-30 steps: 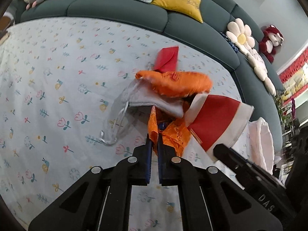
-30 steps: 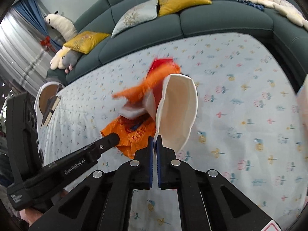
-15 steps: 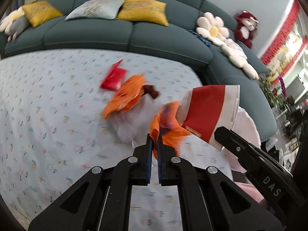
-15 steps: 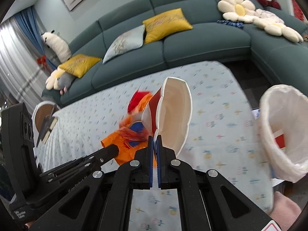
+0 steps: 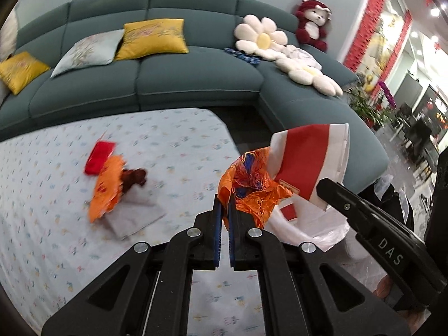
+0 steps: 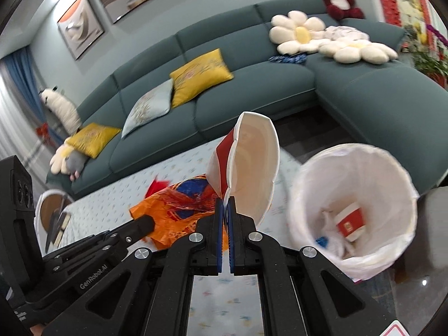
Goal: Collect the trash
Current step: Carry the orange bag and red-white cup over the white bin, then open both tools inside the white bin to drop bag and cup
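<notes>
orange wrapper (image 5: 252, 193) | left gripper (image 5: 224, 204) clamped on it | right gripper (image 6: 224, 204) pinching paper cup (image 6: 252, 168) rim

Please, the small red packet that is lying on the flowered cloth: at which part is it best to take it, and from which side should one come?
Probably the red packet's raised far corner, pinched across its thickness. It lies nearly flat on the flowered cloth, so a flat face offers little to close on. Come from the far or left side: the orange wrapper covers its near right edge.
</notes>
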Tool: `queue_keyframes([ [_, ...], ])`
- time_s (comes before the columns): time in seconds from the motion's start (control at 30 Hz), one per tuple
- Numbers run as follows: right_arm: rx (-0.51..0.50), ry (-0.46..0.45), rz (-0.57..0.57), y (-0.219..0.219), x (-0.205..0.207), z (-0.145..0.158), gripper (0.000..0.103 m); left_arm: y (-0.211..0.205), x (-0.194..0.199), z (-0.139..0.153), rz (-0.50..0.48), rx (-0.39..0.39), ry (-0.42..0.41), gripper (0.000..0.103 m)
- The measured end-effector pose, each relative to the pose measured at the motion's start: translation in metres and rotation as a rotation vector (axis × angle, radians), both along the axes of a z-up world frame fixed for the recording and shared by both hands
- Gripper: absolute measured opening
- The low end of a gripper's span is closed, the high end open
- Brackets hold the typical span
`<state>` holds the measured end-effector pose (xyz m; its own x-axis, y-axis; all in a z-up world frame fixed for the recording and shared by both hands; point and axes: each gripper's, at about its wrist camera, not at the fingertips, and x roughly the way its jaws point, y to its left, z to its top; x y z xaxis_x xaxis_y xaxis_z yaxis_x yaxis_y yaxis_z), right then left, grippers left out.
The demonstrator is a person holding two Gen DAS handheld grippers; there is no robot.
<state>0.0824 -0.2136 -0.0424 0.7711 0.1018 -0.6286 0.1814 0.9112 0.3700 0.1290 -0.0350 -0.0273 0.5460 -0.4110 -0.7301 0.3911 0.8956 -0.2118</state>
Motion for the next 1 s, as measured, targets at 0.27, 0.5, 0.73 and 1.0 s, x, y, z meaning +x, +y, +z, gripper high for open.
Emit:
queue_keyframes([
  [0.27,-0.016,-0.015,-0.086,-0.055,-0.016,0.005,0.004,-0.055,-0.003,0.008,-0.069,0.032,-0.020,0.004],
  [0.5,-0.001,0.012,-0.143,-0.091,-0.021,-0.004,0.004,-0.094,0.000,0.006,-0.116,0.057,-0.019,0.004],
  [0.73,0.009,0.037,-0.170,-0.114,-0.022,-0.017,0.004,-0.120,0.004,-0.001,-0.146,0.074,-0.007,0.004],
  [1.0,-0.007,0.063,-0.187,-0.124,-0.016,-0.024,0.011,-0.135,0.008,-0.009,-0.157,0.080,0.010,0.008],
])
